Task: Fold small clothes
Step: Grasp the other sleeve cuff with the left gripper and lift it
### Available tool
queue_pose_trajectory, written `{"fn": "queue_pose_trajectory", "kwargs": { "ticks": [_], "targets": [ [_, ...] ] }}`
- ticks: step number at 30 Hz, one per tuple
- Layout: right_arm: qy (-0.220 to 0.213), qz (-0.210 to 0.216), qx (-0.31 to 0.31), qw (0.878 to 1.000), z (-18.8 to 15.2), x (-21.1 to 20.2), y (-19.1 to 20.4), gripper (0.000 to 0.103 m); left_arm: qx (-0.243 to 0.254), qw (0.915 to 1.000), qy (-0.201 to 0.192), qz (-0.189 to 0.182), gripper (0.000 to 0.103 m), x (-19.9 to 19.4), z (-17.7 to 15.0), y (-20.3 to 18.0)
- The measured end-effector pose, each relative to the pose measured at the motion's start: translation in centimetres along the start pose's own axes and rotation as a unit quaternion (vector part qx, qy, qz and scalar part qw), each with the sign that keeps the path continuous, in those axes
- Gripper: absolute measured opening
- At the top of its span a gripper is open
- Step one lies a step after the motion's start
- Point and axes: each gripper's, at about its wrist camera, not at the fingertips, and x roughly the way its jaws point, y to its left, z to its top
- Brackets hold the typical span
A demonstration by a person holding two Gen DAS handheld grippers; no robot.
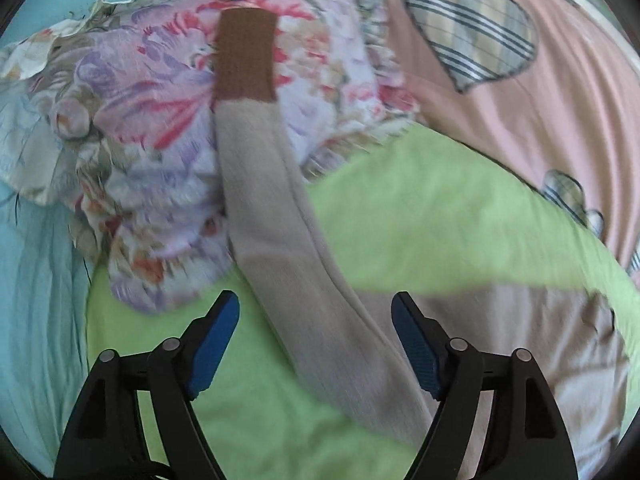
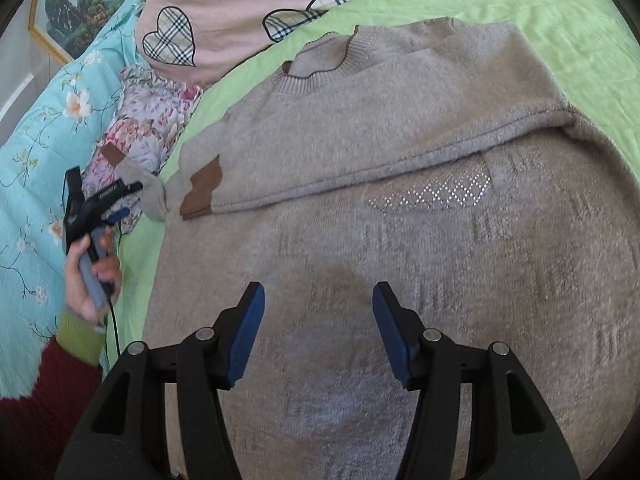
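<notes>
A beige knit sweater lies flat on a green sheet. One sleeve is folded across its chest, ending in a brown cuff. The other sleeve stretches out to the left, and its brown cuff rests on a floral cloth. My left gripper is open, hovering over that sleeve near the shoulder with nothing pinched. In the right wrist view the left gripper shows at the sweater's left side, held by a hand. My right gripper is open above the sweater's lower body.
A crumpled floral cloth lies left of the sweater. A pink quilt with plaid hearts is bunched behind it. A turquoise flowered bedspread covers the left. A framed picture hangs at the far left. A red sleeve with a green cuff is near.
</notes>
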Motion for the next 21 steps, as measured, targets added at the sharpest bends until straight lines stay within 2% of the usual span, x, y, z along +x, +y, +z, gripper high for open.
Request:
{"fn": "queue_pose_trajectory", "kwargs": {
  "ticks": [5,7,8,9,11,14,18,21],
  "targets": [
    [0.005,-0.004,0.007,1.000,-0.3,-0.3,-0.5,0.058,-0.007,0.9982,-0.002,0.060,0.083,3.4,5.0,1.2],
    [0.008,-0.004,0.013,1.000,-0.5,-0.2,-0.8,0.058,-0.003,0.9971,0.004,0.076,0.079,4.7,5.9,1.2],
    [0.009,-0.003,0.016,1.000,-0.6,-0.2,-1.0,0.058,0.002,0.9967,0.005,0.081,0.049,5.4,6.3,1.3],
    [0.010,-0.003,0.018,1.000,-0.6,-0.1,-1.0,0.058,0.008,0.9967,0.018,0.079,0.013,6.3,6.5,1.2],
    [0.009,-0.002,0.020,1.000,-0.7,-0.1,-1.0,0.058,0.003,0.9976,0.025,0.064,0.013,6.4,6.4,1.3],
    [0.005,0.001,0.023,1.000,-0.7,-0.3,-1.0,0.058,0.038,0.9973,-0.019,0.061,0.012,3.7,4.9,-0.6],
    [0.002,0.005,0.028,1.000,-0.8,-0.4,-1.1,0.058,0.084,0.9948,-0.056,-0.004,0.012,-1.3,1.7,-4.9],
    [-0.001,0.013,0.034,0.999,-1.1,-0.7,-1.0,0.058,0.125,0.9878,-0.072,-0.059,0.012,-5.2,-1.0,-9.4]
  ]
}}
